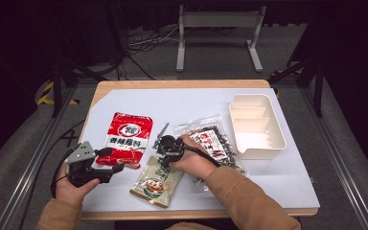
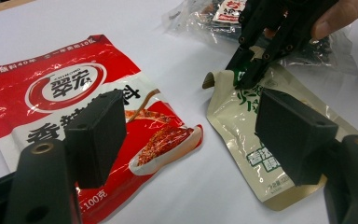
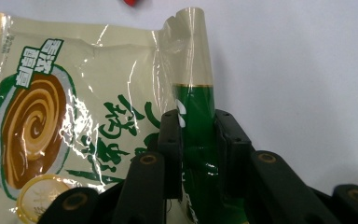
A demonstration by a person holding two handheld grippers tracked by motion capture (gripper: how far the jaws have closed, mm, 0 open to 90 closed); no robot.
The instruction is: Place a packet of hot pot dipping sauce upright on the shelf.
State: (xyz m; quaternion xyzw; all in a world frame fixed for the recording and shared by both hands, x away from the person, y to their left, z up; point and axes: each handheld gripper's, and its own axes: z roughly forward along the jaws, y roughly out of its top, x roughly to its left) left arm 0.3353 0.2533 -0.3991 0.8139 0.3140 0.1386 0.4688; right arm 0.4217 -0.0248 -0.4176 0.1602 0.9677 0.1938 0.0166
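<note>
So here we've got the right gripper (image 3: 198,154) pinched onto the top edge of the beige-and-green sauce pouch (image 1: 156,181), jaws closed right on a fold of the film where the green band runs. In the left gripper view you can see that corner curling up off the desk (image 1: 287,182) while the rest of the pouch lies flat, near the front edge, between the red seasoning bag (image 1: 128,138) and the clear bag of dark dried stuff (image 1: 211,141).

The left gripper (image 2: 191,140) is just hanging above the gap between the red bag and the pouch, jaws wide apart, holding nothing.

How we reckon it'll handle: soft, floppy film pouch, glossy so probably a bit slippery, and it looks light with a paste or powder filling that'll sag to the low end once lifted. Grabbing it by the sealed edge seems the right call, since the seam is flat and stiffer than the belly, and squeezing the middle would just shove the contents about. A one-corner hold will likely let it swing and twist, so a firm pinch matters. The white tray (image 1: 273,143) sits at the far right, well apart.
</note>
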